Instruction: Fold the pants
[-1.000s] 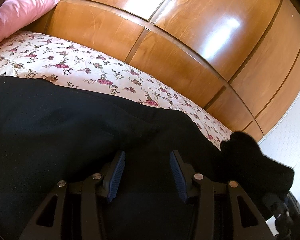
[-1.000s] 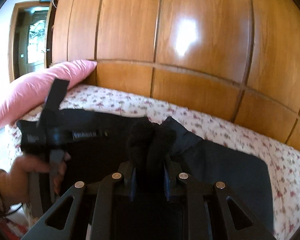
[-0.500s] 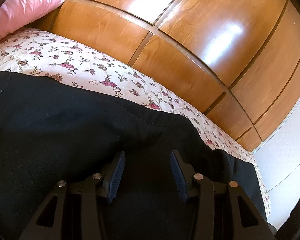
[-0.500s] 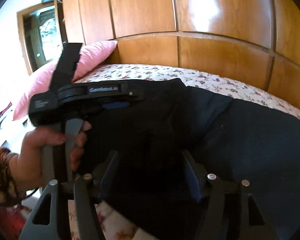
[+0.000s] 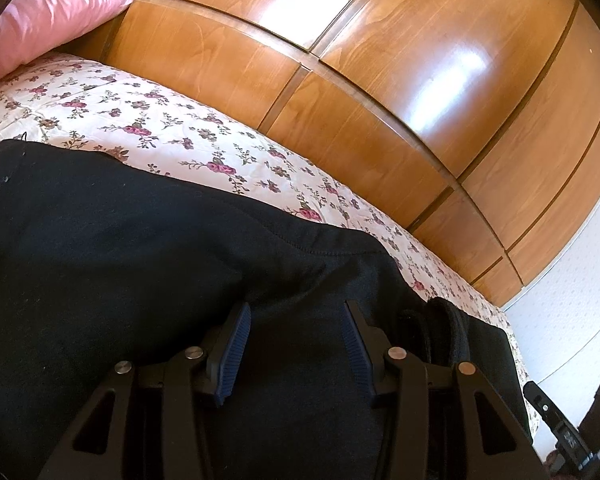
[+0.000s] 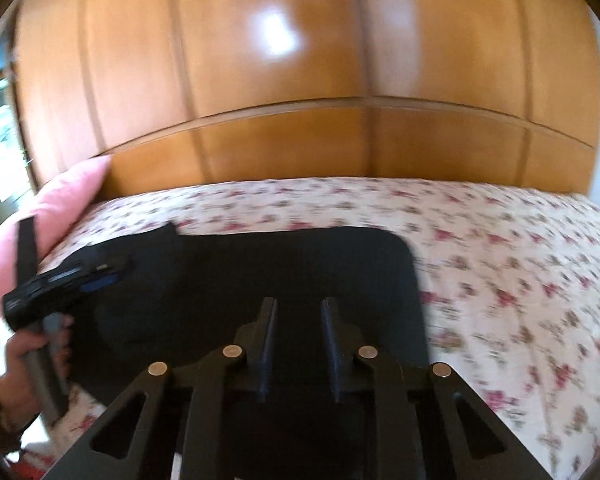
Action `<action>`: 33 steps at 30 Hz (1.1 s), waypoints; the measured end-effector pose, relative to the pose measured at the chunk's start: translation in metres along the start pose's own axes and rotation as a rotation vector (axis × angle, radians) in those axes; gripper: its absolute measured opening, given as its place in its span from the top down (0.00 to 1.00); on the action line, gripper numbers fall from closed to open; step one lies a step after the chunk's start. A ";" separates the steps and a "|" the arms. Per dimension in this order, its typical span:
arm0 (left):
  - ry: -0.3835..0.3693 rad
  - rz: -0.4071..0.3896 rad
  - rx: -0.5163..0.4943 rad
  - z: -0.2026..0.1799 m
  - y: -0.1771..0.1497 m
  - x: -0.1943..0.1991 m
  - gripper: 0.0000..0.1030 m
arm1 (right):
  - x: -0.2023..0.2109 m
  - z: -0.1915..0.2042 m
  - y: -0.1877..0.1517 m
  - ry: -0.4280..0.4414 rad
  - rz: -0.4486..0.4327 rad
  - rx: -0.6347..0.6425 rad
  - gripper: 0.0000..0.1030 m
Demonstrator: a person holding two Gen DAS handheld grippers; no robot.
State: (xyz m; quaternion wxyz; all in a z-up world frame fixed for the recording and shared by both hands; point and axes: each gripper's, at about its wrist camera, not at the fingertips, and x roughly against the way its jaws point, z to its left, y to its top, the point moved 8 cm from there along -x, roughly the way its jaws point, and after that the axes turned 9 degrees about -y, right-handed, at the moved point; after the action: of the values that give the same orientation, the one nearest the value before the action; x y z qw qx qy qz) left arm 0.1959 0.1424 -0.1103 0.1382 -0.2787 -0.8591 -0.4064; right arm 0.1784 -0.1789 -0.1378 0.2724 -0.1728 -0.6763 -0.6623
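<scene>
- Black pants (image 5: pixel 148 264) lie spread flat on the floral bedspread (image 5: pixel 172 128), pink pillow (image 5: pixel 48 20) beside the wooden wardrobe (image 5: pixel 380 80)
- Left gripper (image 5: pixel 296 340) hovers low over the fabric, jaws wide apart, gripping nothing
- Right gripper (image 6: pixel 298 336) sits above the pants, jaws parted and empty, view blurred

Left wrist view sits low, close over the pants (image 5: pixel 140 280), facing the wardrobe (image 5: pixel 380 100); right wrist view is higher, farther back, sharing pants, bed (image 6: pixel 500 260), wardrobe
</scene>
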 end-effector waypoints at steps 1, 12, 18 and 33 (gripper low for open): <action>0.000 -0.001 0.000 0.000 0.000 0.000 0.54 | -0.004 -0.008 0.001 -0.017 0.011 -0.019 0.78; 0.038 -0.029 0.024 0.005 -0.001 0.012 0.54 | -0.030 0.043 -0.035 0.038 0.046 0.156 0.75; 0.157 -0.046 0.004 0.010 -0.007 0.047 0.50 | -0.025 0.031 -0.038 0.098 -0.007 0.094 0.76; 0.433 -0.278 0.047 0.051 0.000 0.171 0.44 | -0.024 0.037 -0.040 0.083 -0.054 0.098 0.76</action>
State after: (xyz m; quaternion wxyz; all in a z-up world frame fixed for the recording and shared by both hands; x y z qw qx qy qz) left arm 0.0574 0.2449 -0.0629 0.2684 -0.0614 -0.8486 -0.4517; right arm 0.1687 -0.1413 -0.1834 0.2901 -0.1134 -0.7004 -0.6423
